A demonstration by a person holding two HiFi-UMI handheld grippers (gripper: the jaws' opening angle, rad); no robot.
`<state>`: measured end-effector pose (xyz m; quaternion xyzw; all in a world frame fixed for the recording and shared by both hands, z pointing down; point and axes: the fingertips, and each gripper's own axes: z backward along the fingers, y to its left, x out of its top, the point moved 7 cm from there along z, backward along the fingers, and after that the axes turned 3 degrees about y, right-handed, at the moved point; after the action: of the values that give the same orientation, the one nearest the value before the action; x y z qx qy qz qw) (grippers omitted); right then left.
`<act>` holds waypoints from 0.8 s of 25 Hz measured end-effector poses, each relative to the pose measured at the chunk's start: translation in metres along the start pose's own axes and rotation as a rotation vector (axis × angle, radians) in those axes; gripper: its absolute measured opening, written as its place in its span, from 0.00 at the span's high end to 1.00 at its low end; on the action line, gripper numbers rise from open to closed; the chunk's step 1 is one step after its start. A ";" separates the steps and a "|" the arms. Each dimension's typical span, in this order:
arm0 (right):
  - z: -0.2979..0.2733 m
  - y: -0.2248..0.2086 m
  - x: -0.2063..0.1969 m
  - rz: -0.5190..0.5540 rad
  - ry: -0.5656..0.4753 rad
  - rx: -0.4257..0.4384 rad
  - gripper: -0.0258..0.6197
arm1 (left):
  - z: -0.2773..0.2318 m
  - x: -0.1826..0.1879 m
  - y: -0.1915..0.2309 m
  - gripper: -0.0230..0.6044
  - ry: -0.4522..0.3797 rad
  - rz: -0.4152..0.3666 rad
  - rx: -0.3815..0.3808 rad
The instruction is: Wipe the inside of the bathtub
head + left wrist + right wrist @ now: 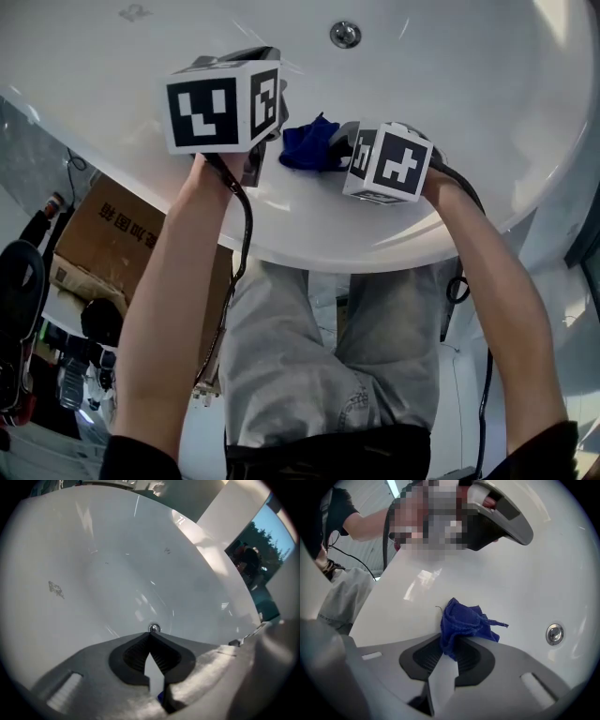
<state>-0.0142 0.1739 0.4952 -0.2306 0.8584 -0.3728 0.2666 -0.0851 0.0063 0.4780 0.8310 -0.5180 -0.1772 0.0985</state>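
The white bathtub (450,103) fills the upper head view, with its chrome overflow fitting (345,35) on the inner wall. A crumpled blue cloth (309,145) rests against the tub's near inner wall by the rim. My right gripper (449,641) is shut on the blue cloth (464,623), which bunches out past the jaw tips. My left gripper (150,639) hangs just left of the cloth over the tub, shut with nothing between its jaws. The chrome fitting (153,628) shows just beyond its tips, and as a chrome fitting (554,633) at the right gripper view's right.
A cardboard box (122,239) stands on the floor left of my legs, with dark gear (23,309) beside it. The tub rim (375,251) curves across in front of me. The left gripper's housing (497,513) hangs above the cloth in the right gripper view.
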 end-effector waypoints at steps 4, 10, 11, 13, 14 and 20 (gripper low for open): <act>0.007 0.023 0.004 0.033 0.015 0.020 0.84 | 0.007 -0.007 -0.004 0.96 0.020 -0.028 0.002; 0.021 0.053 0.010 0.101 0.018 0.047 0.84 | 0.009 -0.008 -0.013 0.96 0.028 -0.048 -0.004; 0.023 0.058 0.010 0.104 0.016 0.051 0.84 | 0.009 -0.009 -0.014 0.96 0.032 -0.053 -0.004; 0.026 0.066 0.012 0.109 0.012 0.057 0.84 | 0.007 -0.008 -0.016 0.96 0.038 -0.058 -0.005; 0.028 0.070 0.012 0.114 0.011 0.059 0.84 | 0.007 -0.007 -0.018 0.96 0.039 -0.058 -0.006; 0.039 0.094 0.016 0.150 -0.012 0.073 0.84 | 0.002 -0.004 -0.027 0.96 0.038 -0.062 -0.020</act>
<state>-0.0200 0.2022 0.3963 -0.1580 0.8574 -0.3816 0.3072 -0.0655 0.0223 0.4677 0.8489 -0.4882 -0.1695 0.1113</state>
